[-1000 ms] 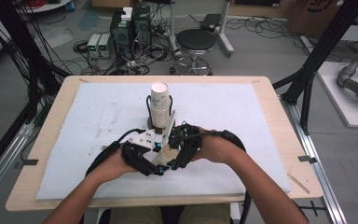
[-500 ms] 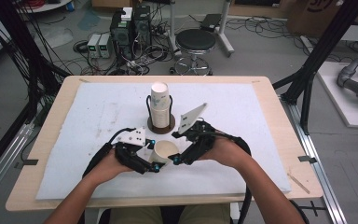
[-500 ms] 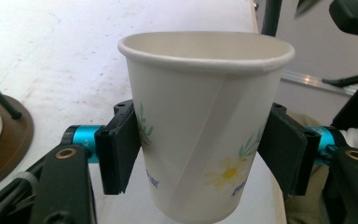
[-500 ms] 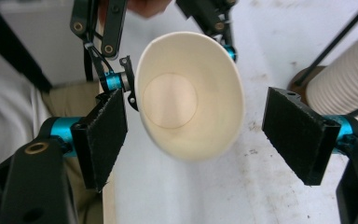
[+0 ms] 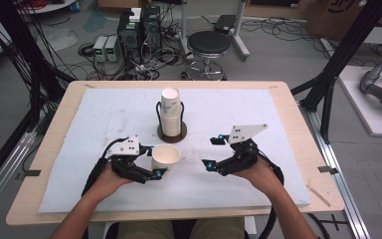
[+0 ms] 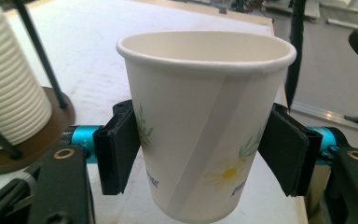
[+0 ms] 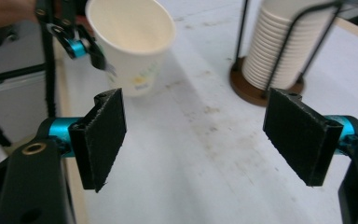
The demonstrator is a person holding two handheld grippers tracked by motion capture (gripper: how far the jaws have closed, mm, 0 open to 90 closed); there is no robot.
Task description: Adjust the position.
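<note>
Left gripper point(image 5: 151, 167) clamps paper cup point(image 5: 165, 157) upright; right gripper point(image 5: 214, 152) spread empty

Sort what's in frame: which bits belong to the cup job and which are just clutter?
In the job:
- paper cup, upright, clamped in the left gripper
- cup stack in its wire holder
- right gripper, jaws apart, holding nothing
- white mat they work over

Just lying about:
- black stool behind the table
- electronics boxes and cables on the floor
</note>
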